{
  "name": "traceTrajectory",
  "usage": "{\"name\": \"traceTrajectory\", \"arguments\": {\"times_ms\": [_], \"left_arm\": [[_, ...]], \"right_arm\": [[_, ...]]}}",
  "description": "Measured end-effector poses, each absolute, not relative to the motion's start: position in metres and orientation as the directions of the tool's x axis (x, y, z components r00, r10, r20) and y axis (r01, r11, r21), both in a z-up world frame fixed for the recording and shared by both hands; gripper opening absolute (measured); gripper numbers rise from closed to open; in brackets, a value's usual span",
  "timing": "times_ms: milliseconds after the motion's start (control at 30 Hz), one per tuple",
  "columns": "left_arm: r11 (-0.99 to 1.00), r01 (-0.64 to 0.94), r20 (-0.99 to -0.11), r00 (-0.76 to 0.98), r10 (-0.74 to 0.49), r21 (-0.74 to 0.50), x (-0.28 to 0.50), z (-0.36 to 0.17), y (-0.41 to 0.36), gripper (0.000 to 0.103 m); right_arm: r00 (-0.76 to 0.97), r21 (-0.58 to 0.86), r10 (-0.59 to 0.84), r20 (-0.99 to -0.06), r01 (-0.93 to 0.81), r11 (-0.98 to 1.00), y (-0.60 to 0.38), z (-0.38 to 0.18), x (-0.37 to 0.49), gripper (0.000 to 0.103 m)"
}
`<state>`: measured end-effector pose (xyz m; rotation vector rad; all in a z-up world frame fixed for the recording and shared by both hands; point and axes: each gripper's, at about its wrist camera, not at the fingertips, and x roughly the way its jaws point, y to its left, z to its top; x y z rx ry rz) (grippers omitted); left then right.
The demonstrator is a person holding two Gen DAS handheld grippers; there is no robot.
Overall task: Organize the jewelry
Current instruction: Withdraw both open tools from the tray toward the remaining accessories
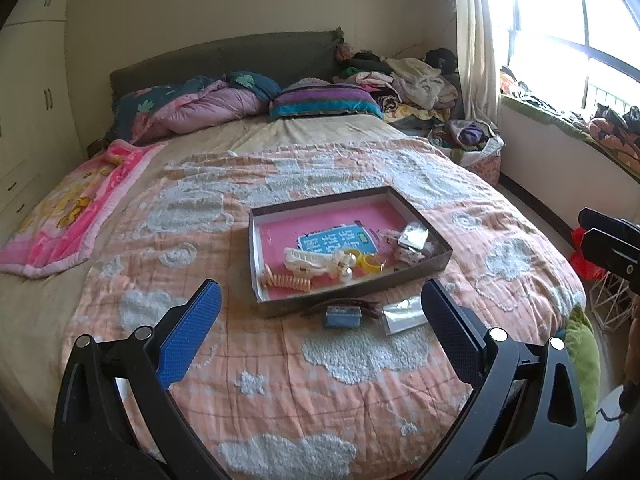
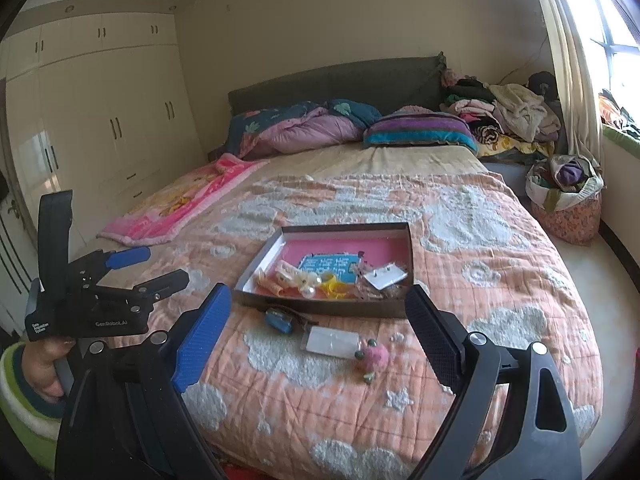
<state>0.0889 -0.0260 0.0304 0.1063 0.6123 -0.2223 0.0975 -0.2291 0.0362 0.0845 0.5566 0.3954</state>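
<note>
A shallow box [image 1: 256, 264] [image 2: 408, 240] with a pink bottom lies on the bed and holds hair clips, pearl pieces, a yellow ring [image 1: 370, 262] and small plastic bags. In front of it on the quilt lie a blue clip [image 1: 342, 316] [image 2: 278, 320], a clear plastic bag [image 1: 402, 312] [image 2: 330, 342] and a pink plush charm [image 2: 374, 356]. My left gripper [image 1: 320, 320] is open and empty, hovering before the box; it also shows in the right wrist view [image 2: 160, 268]. My right gripper [image 2: 320, 328] is open and empty above the loose items.
The bed has an orange quilt with white clouds [image 1: 320, 380], pillows and a folded duvet [image 1: 208, 108] at the headboard. A clothes pile [image 1: 400, 76] and a cloth basket [image 2: 568, 204] stand at the right. Wardrobes [image 2: 100, 120] line the left wall.
</note>
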Motion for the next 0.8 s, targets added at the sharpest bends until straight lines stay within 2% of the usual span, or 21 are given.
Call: {"name": "traceTrajectory", "arguments": {"times_ms": [800], "left_arm": [[0.950, 0.311, -0.685, 0.700, -0.202, 0.038, 0.094, -0.027, -0.055, 0.094]], "right_arm": [[0.735, 0.176, 0.338, -0.587, -0.292, 0.940, -0.247, -0.014, 0.093, 0.088]]}}
